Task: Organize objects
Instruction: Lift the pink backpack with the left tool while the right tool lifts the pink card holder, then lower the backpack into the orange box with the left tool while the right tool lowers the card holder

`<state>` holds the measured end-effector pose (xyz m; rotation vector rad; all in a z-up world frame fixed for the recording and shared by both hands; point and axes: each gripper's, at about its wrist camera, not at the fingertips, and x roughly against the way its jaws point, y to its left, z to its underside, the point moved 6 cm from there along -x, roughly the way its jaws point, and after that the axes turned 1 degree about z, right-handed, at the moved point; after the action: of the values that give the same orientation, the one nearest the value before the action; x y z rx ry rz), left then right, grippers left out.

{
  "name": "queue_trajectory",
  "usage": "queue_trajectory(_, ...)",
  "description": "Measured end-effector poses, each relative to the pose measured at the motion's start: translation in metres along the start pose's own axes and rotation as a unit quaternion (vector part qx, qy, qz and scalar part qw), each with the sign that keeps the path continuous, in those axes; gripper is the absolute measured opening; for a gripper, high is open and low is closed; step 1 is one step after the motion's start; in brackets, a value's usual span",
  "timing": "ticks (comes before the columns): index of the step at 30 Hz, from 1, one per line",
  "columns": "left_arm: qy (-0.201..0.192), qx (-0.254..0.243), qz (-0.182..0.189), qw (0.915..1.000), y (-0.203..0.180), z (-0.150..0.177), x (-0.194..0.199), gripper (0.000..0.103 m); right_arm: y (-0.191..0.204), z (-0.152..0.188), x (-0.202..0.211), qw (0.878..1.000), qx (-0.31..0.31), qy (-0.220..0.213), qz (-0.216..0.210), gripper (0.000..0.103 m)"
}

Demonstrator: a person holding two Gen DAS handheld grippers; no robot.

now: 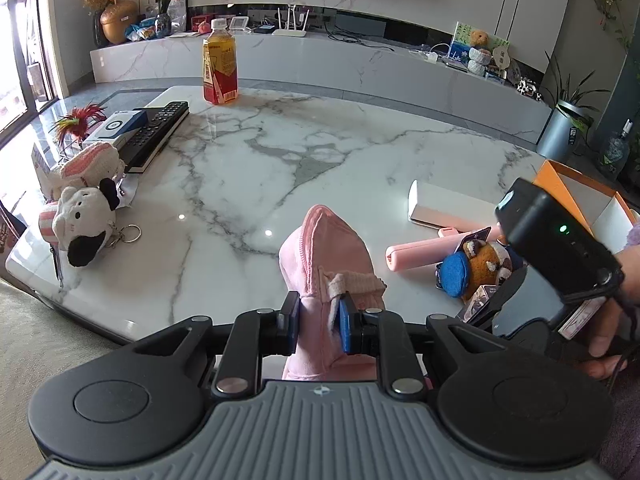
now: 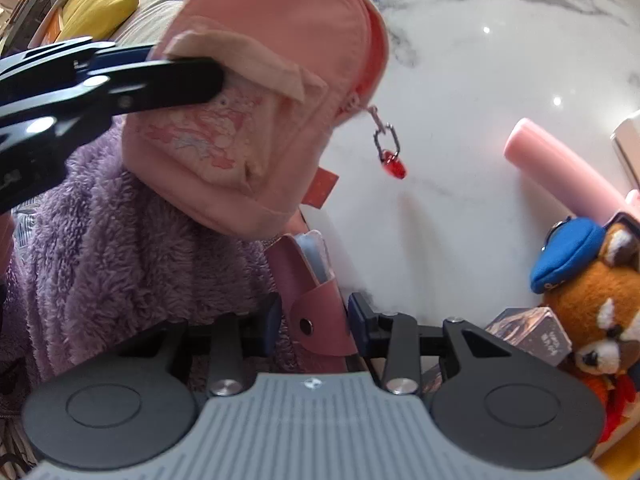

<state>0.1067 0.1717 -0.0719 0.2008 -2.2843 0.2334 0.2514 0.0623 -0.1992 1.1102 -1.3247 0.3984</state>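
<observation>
A pink fabric pouch (image 1: pixel 320 248) stands up between the pads of my left gripper (image 1: pixel 320 320), which is shut on its lower part just above the marble table (image 1: pixel 248 184). In the right wrist view the same pouch (image 2: pixel 260 60) hangs at upper left with a left fingertip (image 2: pixel 160 84) pressed into it and a red bead zip pull (image 2: pixel 394 168) dangling. My right gripper (image 2: pixel 314 320) is shut on a dark pink snap case (image 2: pixel 308 292) that holds something pale blue, just below the pouch. The right gripper's black body (image 1: pixel 560 248) shows at the right of the left wrist view.
A red panda plush (image 2: pixel 592 312) with a blue cap, a pink tube (image 1: pixel 420 252), a white box (image 1: pixel 448 204) and an orange box (image 1: pixel 572 188) lie to the right. A drink bottle (image 1: pixel 219 68), remote (image 1: pixel 156 136) and cow plush (image 1: pixel 84 220) sit left. A purple fleece sleeve (image 2: pixel 120 248) is close.
</observation>
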Motion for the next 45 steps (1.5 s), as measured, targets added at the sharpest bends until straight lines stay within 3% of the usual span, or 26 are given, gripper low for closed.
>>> queue_trajectory(2,-0.001,0.000,-0.002,1.0000,0.000,0.000,0.003,0.023,0.004,0.002,-0.009,1.000,0.007,0.010,-0.013,0.042)
queue_trajectory(6,-0.005,0.001,-0.008,1.0000,0.001,0.000,0.008,0.023,0.007,0.006,-0.006,1.000,0.005,0.008,-0.003,0.034)
queue_trajectory(11,-0.010,0.000,-0.012,0.9999,-0.002,-0.002,0.013,0.023,0.019,0.025,0.027,0.999,0.008,-0.032,0.040,0.027)
queue_trajectory(15,-0.023,-0.010,-0.010,0.9996,-0.010,-0.007,0.023,0.022,0.027,0.047,0.066,0.993,-0.033,-0.095,0.065,0.024)
queue_trajectory(19,-0.044,-0.027,0.002,0.9987,-0.027,-0.014,0.042,0.022,0.035,0.076,0.111,0.976,-0.089,-0.176,0.093,0.024)
queue_trajectory(21,-0.053,-0.035,0.010,0.9979,-0.038,-0.017,0.051,0.022,0.049,0.094,0.136,0.960,-0.126,-0.224,0.109,0.024)
queue_trajectory(25,-0.075,-0.062,0.043,0.9943,-0.077,-0.022,0.069,0.022,0.047,0.094,0.170,0.927,-0.184,-0.298,0.134,0.023)
queue_trajectory(33,-0.089,-0.128,0.130,0.9793,-0.172,-0.032,0.078,0.022,0.044,0.176,0.243,0.837,-0.282,-0.426,0.198,0.023)
queue_trajectory(39,-0.077,-0.182,0.177,0.9642,-0.244,-0.031,0.058,0.022,0.005,0.248,0.268,0.769,-0.361,-0.458,0.261,0.023)
queue_trajectory(42,-0.057,-0.202,0.184,0.9601,-0.274,-0.027,0.040,0.022,-0.017,0.276,0.270,0.744,-0.398,-0.463,0.270,0.023)
queue_trajectory(45,-0.034,-0.221,0.176,0.9586,-0.293,-0.019,0.020,0.022,-0.038,0.288,0.263,0.734,-0.423,-0.459,0.265,0.023)
